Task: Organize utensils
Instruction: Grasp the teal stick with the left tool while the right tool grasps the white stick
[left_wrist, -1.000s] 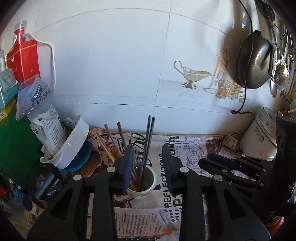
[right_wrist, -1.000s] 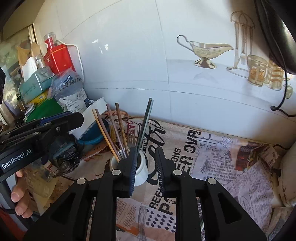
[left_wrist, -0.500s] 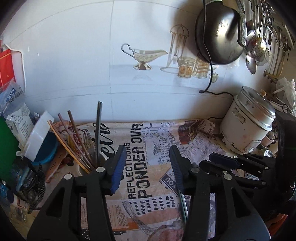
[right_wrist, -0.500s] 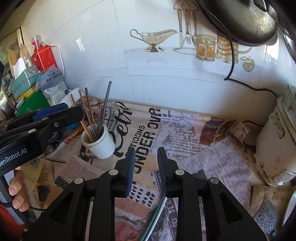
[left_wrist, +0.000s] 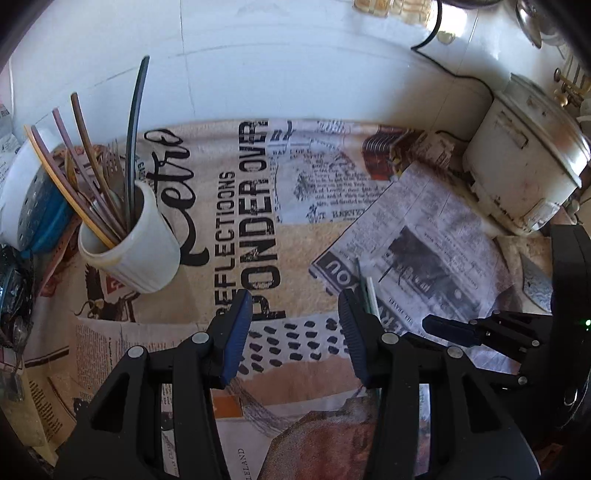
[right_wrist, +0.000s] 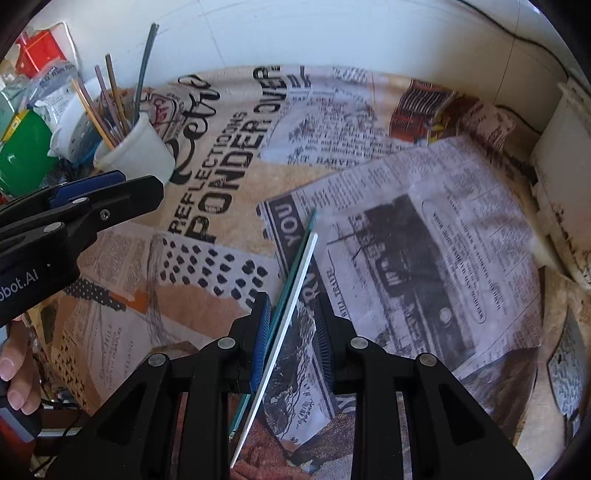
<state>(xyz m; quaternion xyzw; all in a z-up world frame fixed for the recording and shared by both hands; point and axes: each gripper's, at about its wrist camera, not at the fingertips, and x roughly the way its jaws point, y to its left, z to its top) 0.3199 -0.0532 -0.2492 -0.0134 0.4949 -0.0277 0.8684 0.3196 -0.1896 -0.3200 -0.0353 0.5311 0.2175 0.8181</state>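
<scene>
A printed covering of newspaper-style sheets (left_wrist: 258, 206), with large black lettering and a patch of dark dots, is spread over the worktop up to the white tiled wall (left_wrist: 295, 66). At the right stands a worn white rice cooker (left_wrist: 524, 162) with a metal lid, and a black cord (left_wrist: 443, 62) runs along the wall behind it. At the far left edge lie a blue and white perforated strainer (left_wrist: 37, 206), a green container (right_wrist: 22, 155), a red box (right_wrist: 40, 51) and some plastic packets (right_wrist: 55, 88), crowded close together.

White tiled wall (left_wrist: 295, 55), newspaper-covered counter (left_wrist: 424, 236)
</scene>
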